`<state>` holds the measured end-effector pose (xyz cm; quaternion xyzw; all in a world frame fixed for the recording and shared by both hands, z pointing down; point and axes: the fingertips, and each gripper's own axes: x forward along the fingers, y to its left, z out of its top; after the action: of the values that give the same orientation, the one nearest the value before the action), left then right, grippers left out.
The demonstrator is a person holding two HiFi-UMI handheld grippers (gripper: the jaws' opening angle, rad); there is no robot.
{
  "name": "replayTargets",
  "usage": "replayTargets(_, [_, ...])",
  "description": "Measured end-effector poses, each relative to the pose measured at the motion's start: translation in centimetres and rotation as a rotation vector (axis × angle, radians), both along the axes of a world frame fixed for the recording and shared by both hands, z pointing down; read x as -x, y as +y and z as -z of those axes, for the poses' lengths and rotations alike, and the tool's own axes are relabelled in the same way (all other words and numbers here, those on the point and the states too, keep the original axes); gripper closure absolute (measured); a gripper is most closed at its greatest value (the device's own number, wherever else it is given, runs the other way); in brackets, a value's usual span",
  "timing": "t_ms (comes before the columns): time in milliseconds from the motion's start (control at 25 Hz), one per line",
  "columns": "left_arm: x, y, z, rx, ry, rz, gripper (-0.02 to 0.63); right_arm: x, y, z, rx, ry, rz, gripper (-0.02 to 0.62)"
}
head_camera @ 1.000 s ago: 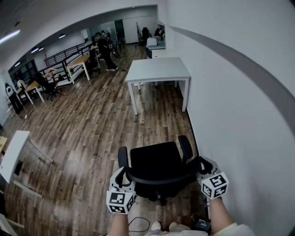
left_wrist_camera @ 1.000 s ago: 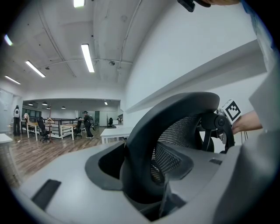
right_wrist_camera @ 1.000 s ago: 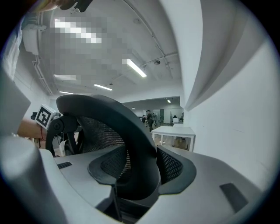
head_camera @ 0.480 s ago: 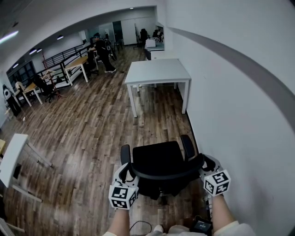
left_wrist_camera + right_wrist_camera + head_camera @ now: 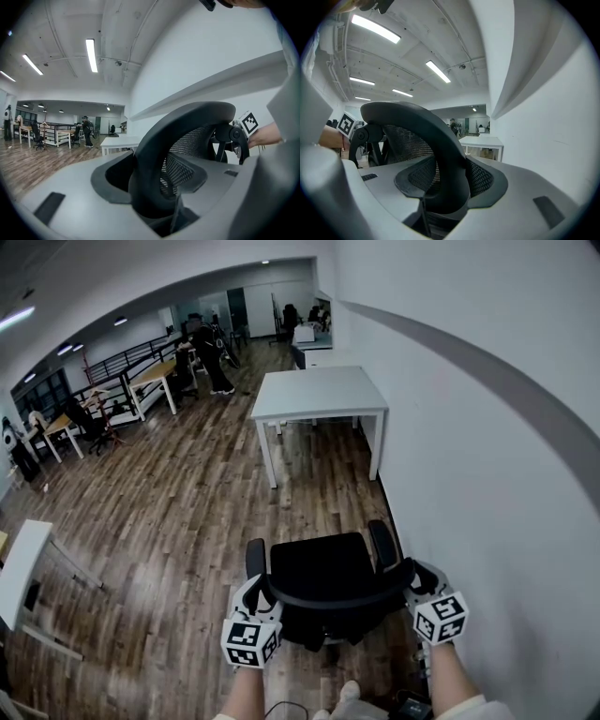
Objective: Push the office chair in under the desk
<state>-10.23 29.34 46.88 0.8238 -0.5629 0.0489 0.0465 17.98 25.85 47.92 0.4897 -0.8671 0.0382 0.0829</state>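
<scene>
Backrest of office chair (image 5: 323,568) clamped by left tongs (image 5: 254,593) and right tongs (image 5: 414,575), wheels hidden.

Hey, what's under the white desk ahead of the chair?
Under the desk, only wood floor shows between its legs. Its top covers the far part, which cannot be seen.

No words, numbers, labels or brand names can be read anywhere here.

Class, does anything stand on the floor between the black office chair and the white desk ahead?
Nothing visible: only bare wood-plank floor lies between the black mesh office chair and the white rectangular desk.
</scene>
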Motion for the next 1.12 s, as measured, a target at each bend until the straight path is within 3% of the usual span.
replayTargets(1120, [0.4,-11.1,-0.4,0.014,0.012,0.043,0.391,0.3,-10.1,0.3,-0.017,-0.018,-0.006,0.385])
